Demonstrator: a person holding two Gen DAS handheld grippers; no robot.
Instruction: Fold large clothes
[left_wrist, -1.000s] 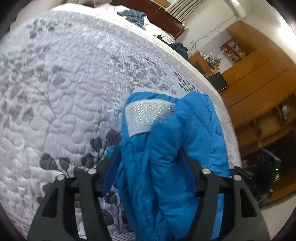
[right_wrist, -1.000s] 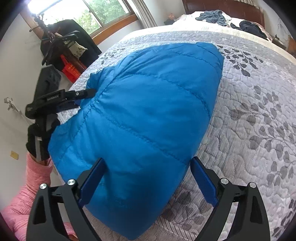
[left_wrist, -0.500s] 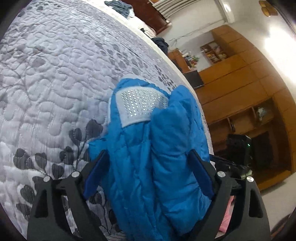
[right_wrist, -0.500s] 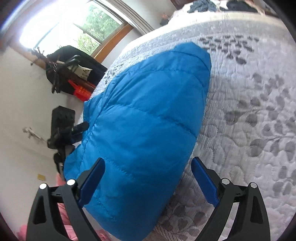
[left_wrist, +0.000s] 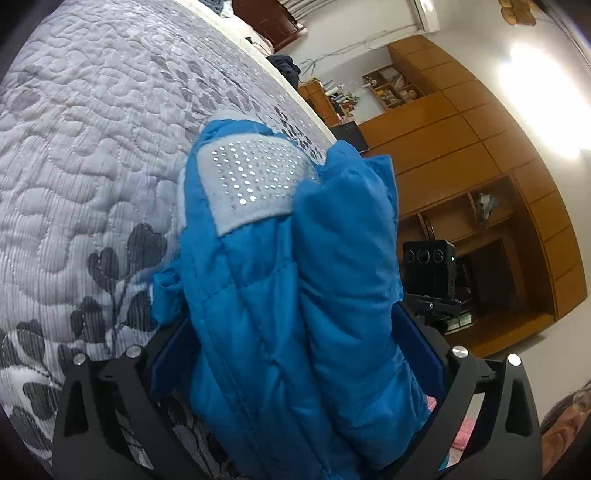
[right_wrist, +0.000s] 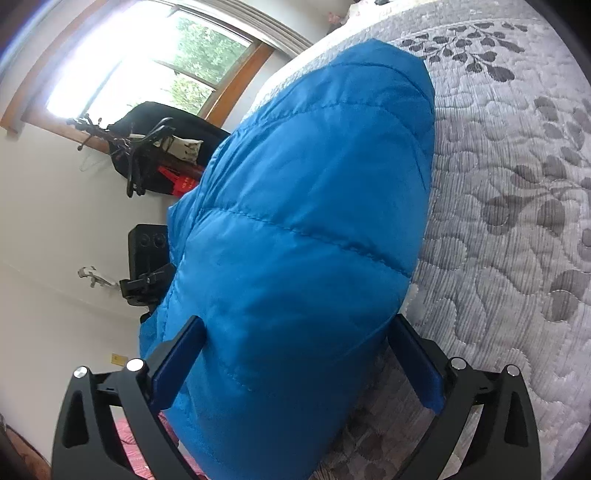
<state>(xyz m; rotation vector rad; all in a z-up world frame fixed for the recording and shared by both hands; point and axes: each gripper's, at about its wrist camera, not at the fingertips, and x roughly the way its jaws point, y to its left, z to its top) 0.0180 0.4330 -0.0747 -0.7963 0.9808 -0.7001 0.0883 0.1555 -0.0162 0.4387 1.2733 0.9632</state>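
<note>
From the left wrist, the left tongs (left_wrist: 295, 354) stand spread wide, their blue pads either side of the folded blue puffer jacket (left_wrist: 295, 295). The bulk fills the gap and seems to press both pads, though whether this is a real clamp or just a straddle is hard to judge at this angle. A pale studded patch (left_wrist: 251, 184) faces up near the far end of the bundle. The jacket lies at the edge of the bed, on the grey leaf-patterned quilt (left_wrist: 92, 147). Compared with a second ago, the camera has rolled: the quilt has swung off to the left, the wooden wardrobe (left_wrist: 480, 166) now fills the right, and the other tongs' black camera block (left_wrist: 428, 266) has come into sight behind the bundle.

From the right wrist, the right tongs (right_wrist: 295, 362) are likewise wide apart around the jacket's (right_wrist: 314, 240) other end, the smooth quilted back bulging between the pads. This view has tilted too, over the same second: the window (right_wrist: 147, 66) has climbed to the top left and the quilt (right_wrist: 517, 184) runs down the right. The bundle looks raised at the near end.

Both ends tipping together suggests the folded jacket is being lifted or turned as one piece. The folding looks largely done; what remains is likely setting the bundle down squarely without it springing open.
</note>
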